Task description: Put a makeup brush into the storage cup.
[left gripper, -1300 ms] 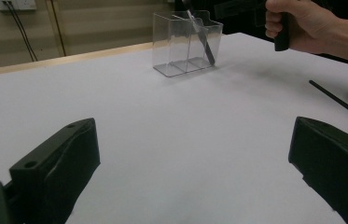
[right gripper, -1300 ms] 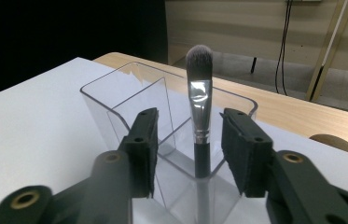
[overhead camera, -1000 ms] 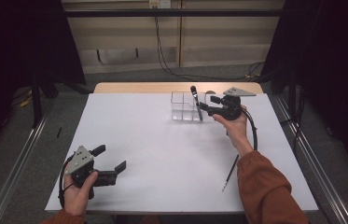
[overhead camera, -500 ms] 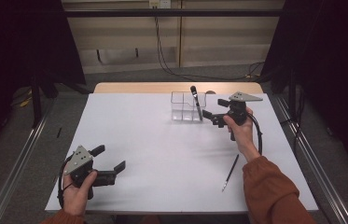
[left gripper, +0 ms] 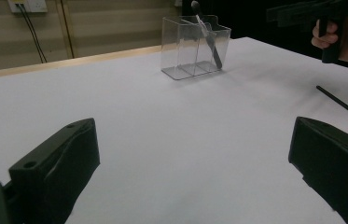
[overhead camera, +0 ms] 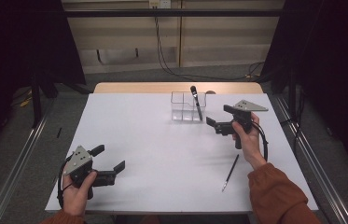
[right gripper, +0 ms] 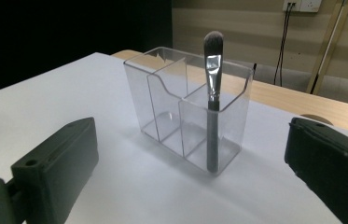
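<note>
A clear compartmented organizer (overhead camera: 182, 112) (left gripper: 181, 53) (right gripper: 162, 93) stands at the back middle of the white table (overhead camera: 153, 140). A makeup brush (overhead camera: 196, 103) (left gripper: 206, 35) (right gripper: 213, 107) stands bristles-up in its right end compartment. My right gripper (overhead camera: 217, 115) (right gripper: 192, 135) hovers just right of the organizer, pointing at it. Its jaws have just been opening and stand open with nothing between them. A thin black pencil-like stick (overhead camera: 230, 172) (left gripper: 342, 105) lies on the table near my right forearm. My left gripper (overhead camera: 111, 157) (left gripper: 190, 140) rests open and empty at the front left.
A wooden strip (overhead camera: 162, 87) runs along the table's far edge. Metal rails (overhead camera: 17, 154) flank both sides on the floor. Cables (overhead camera: 171, 70) hang from the wall behind the table.
My right gripper has opened, let go of the brush, and drawn back to the right and toward me. The brush stays standing in the organizer. My left gripper has not moved.
</note>
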Motion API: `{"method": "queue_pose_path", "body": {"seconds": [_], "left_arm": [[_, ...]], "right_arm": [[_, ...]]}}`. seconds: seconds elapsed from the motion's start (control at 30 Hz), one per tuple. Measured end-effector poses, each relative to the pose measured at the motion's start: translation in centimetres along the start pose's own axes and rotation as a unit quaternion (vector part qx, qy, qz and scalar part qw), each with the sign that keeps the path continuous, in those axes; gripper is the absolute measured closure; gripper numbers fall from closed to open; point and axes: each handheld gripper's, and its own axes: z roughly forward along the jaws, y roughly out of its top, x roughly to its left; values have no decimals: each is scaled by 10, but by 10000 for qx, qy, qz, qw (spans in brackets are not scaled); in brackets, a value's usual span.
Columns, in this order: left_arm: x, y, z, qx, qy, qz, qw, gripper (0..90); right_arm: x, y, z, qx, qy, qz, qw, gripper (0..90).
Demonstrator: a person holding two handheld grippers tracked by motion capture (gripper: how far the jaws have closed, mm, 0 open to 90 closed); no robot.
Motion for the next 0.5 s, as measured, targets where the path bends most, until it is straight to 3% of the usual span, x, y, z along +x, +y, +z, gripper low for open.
{"method": "queue_pose_path", "body": {"seconds": [0.5], "left_arm": [[0,0,-1,-13,-3,-8,10000,19]], "right_arm": [[4,-13,-30,35,-68,35,10000,17]]}}
